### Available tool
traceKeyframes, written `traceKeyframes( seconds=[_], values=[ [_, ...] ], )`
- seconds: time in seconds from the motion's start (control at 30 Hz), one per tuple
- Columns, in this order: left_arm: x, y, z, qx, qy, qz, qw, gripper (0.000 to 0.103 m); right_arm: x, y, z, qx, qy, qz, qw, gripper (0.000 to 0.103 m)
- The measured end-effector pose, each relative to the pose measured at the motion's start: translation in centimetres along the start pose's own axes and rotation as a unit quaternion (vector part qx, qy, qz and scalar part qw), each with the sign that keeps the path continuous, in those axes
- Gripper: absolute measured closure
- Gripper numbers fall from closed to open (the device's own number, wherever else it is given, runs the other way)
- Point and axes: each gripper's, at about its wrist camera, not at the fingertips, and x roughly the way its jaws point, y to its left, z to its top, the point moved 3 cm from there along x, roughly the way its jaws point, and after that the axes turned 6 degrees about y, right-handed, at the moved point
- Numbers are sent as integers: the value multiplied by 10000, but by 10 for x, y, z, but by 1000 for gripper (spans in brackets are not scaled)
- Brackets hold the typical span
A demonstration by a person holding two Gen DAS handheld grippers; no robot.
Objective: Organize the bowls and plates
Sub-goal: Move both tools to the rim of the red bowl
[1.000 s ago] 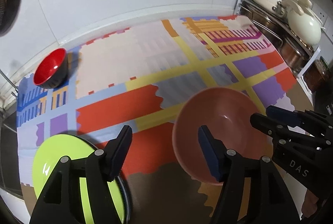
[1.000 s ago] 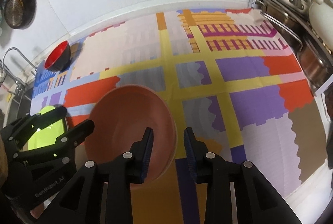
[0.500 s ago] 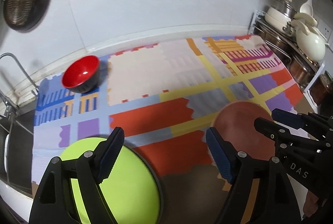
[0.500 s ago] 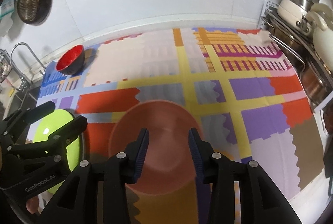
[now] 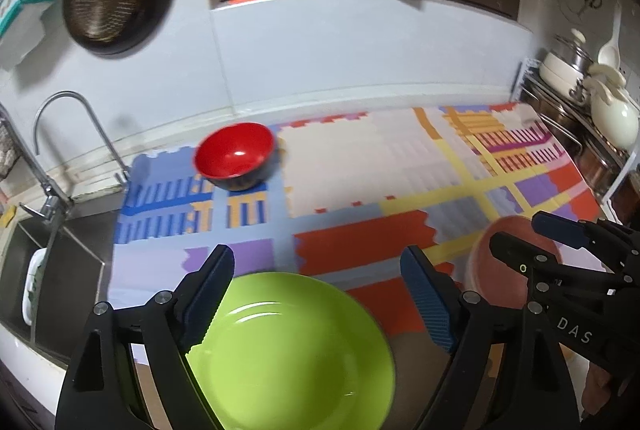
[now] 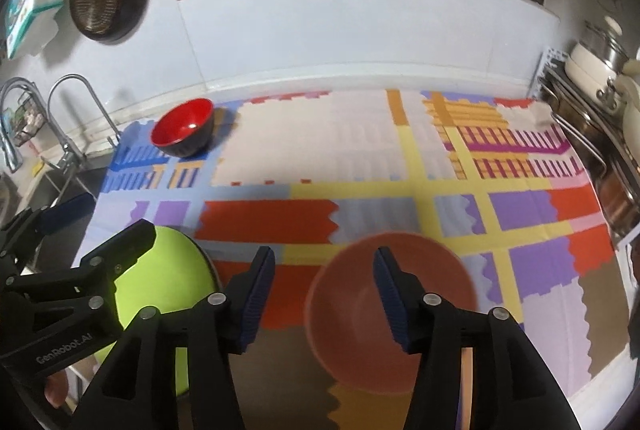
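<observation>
A lime-green plate (image 5: 288, 350) lies at the mat's near left, right under my left gripper (image 5: 320, 294). Its jaws are opening wide, with nothing between the pads. A terracotta-pink bowl (image 6: 384, 310) sits on the mat at the near middle, under my right gripper (image 6: 326, 282). Those jaws are opening too: the bowl's left rim shows between the fingers, and the pads do not touch it. A red bowl with a black outside (image 5: 234, 154) stands at the far left of the mat. In the right wrist view the left gripper (image 6: 80, 230) hangs over the green plate (image 6: 160, 290).
A patchwork mat (image 5: 360, 170) covers the counter. A sink with a tap (image 5: 60, 190) is at the left edge. A pan (image 5: 104, 2) hangs on the wall above it. A rack of pots and a pale kettle (image 5: 612, 110) lines the right side.
Both grippers have drawn back and up, and their jaws have spread. The right fingers have come off the terracotta bowl's rim. The left view has swung from that bowl onto the green plate.
</observation>
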Motion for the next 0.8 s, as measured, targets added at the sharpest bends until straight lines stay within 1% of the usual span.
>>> traceKeyframes(
  seconds=[0.17,0.33,0.6,0.8],
  values=[
    [-7,28,2,-78,-137,114,9998,15,-2,23,6,-89,-129,27,9999,44],
    [-8,51,5,-140,-215,206,9995,14,-4,48,14,-154,-310,73,9994,34],
    [-3,91,15,-259,-286,362,9986,14,-1,82,39,-203,-643,176,9976,33],
    [4,115,27,-308,-361,505,9976,14,8,102,57,-219,-702,251,9970,33]
  ],
)
